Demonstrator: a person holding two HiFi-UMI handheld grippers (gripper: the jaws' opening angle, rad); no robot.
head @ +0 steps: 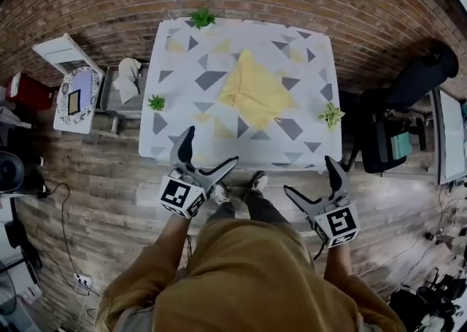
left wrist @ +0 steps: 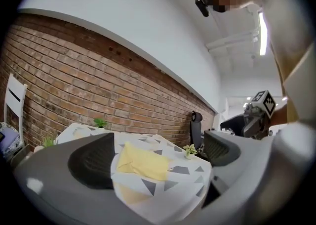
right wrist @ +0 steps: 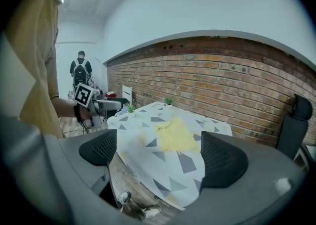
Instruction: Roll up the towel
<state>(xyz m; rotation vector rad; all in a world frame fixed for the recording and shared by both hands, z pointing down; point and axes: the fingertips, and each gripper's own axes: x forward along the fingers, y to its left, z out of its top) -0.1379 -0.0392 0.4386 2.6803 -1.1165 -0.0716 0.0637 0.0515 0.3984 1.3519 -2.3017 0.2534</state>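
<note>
The yellow towel (head: 255,93) lies unrolled in the middle of the counter (head: 303,144). The left hand-held gripper (head: 211,147) and the right hand-held gripper (head: 308,176) are wide open and empty, short of its near edge. Only the right gripper view shows a person with a backpack (right wrist: 80,73) far behind.

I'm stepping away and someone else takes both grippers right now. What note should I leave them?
Left gripper: open, empty, held short of the table's near edge.
Right gripper: open, empty, also short of the table.
Towel: yellow, lying flat mid-table, not rolled, touched by neither gripper.
Done: nothing yet.
Left: reach in, take an edge of the towel and roll it all up.
</note>
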